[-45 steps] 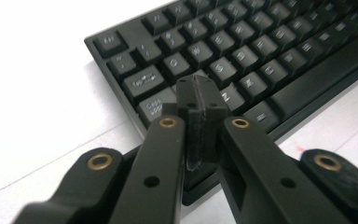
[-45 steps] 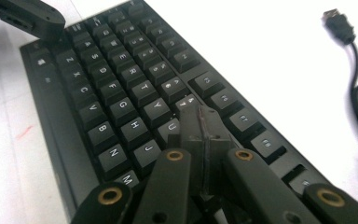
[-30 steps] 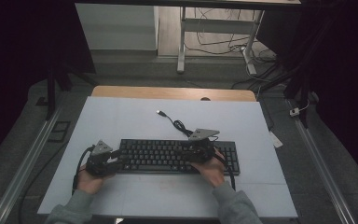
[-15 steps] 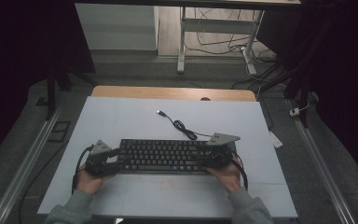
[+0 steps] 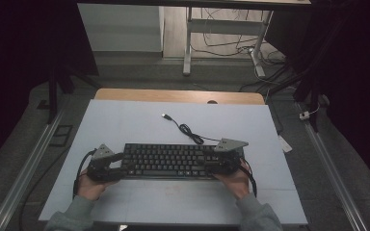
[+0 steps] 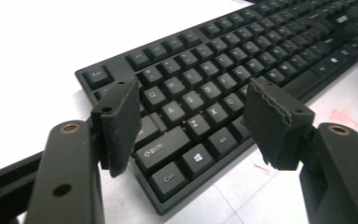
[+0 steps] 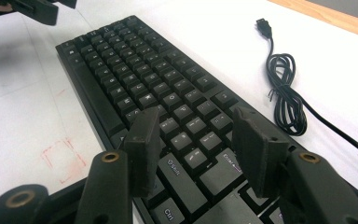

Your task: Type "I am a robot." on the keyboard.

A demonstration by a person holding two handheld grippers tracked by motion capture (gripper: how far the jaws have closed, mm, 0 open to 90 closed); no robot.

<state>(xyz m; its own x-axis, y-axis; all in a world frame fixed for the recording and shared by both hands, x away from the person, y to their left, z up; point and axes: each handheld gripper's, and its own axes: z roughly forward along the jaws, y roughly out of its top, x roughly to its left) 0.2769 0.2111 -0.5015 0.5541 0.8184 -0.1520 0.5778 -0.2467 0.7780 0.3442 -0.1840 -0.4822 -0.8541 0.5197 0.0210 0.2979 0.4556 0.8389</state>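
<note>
Keyboard [image 5: 169,160], black, full-size, lies flat across the near middle of a pale blue-white table mat [image 5: 125,120], long side facing the person. Its cable [image 5: 189,131] runs off the back edge w/ a small bundled coil and ends in a loose USB plug [image 5: 165,116] farther back, not connected to anything. Left gripper [image 5: 107,166] sits at the keyboard's left end, right gripper [image 5: 224,163] at its right end, one hand behind each, probably so the board can be steadied or shifted from both ends at once. Left gripper view: jaws stand wide apart over the Shift/Ctrl corner, pads [image 6: 121,122] clear of the keys, nothing gripped; they have just been opening. Right gripper view: jaws have been opening too, now roughly half apart above the right-hand Shift and Enter keys, pads [image 7: 142,147] hovering over the keys, holding nothing. A faint red square mark [image 7: 61,161] shows on the mat just in front of the keyboard, poss. a placement guide.
</note>
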